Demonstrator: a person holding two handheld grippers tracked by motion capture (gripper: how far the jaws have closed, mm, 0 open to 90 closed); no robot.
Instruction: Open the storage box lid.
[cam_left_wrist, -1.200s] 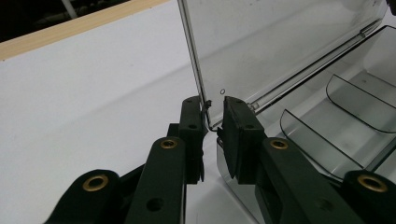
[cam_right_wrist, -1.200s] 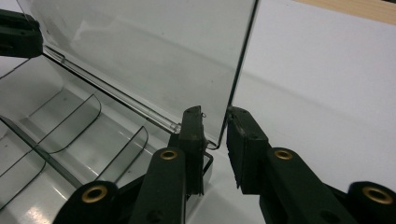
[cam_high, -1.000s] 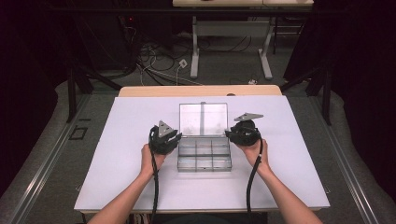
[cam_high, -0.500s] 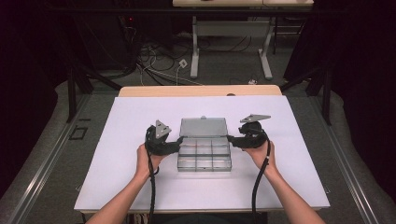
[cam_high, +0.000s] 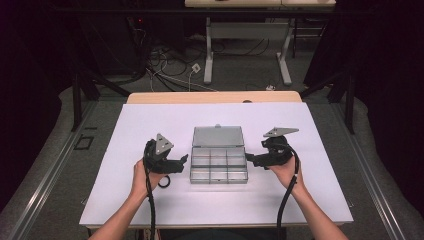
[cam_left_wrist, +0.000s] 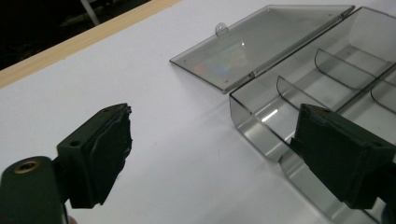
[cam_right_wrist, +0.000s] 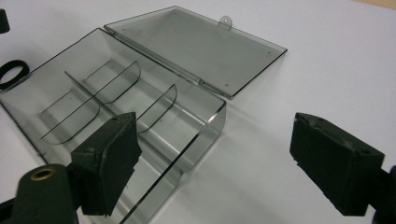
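Note:
A clear plastic compartment box (cam_high: 218, 167) lies in the middle of the white table, its lid (cam_high: 218, 136) folded flat behind it. Thin dividers split its inside, and the cells look bare. My left gripper (cam_high: 183, 161) hovers just left of the box and my right gripper (cam_high: 251, 160) just right of it, both pointing inward. Both have just been opening, with nothing between the pads. In the left gripper view the left gripper (cam_left_wrist: 210, 156) gapes beside the box (cam_left_wrist: 327, 79) and lid (cam_left_wrist: 261, 44). In the right gripper view the right gripper (cam_right_wrist: 219, 161) faces the box's near corner (cam_right_wrist: 210, 116).
A small black ring (cam_high: 164, 181) lies on the table by the left hand, also at the left edge of the right gripper view as the ring (cam_right_wrist: 10, 73). The white tabletop (cam_high: 150, 130) ends in a wooden strip (cam_high: 215, 97) at the far side.
The lid, raised between both grippers a second ago, has dropped back flat behind the box. Both grippers have let go, opened and drawn outward, away from the box.

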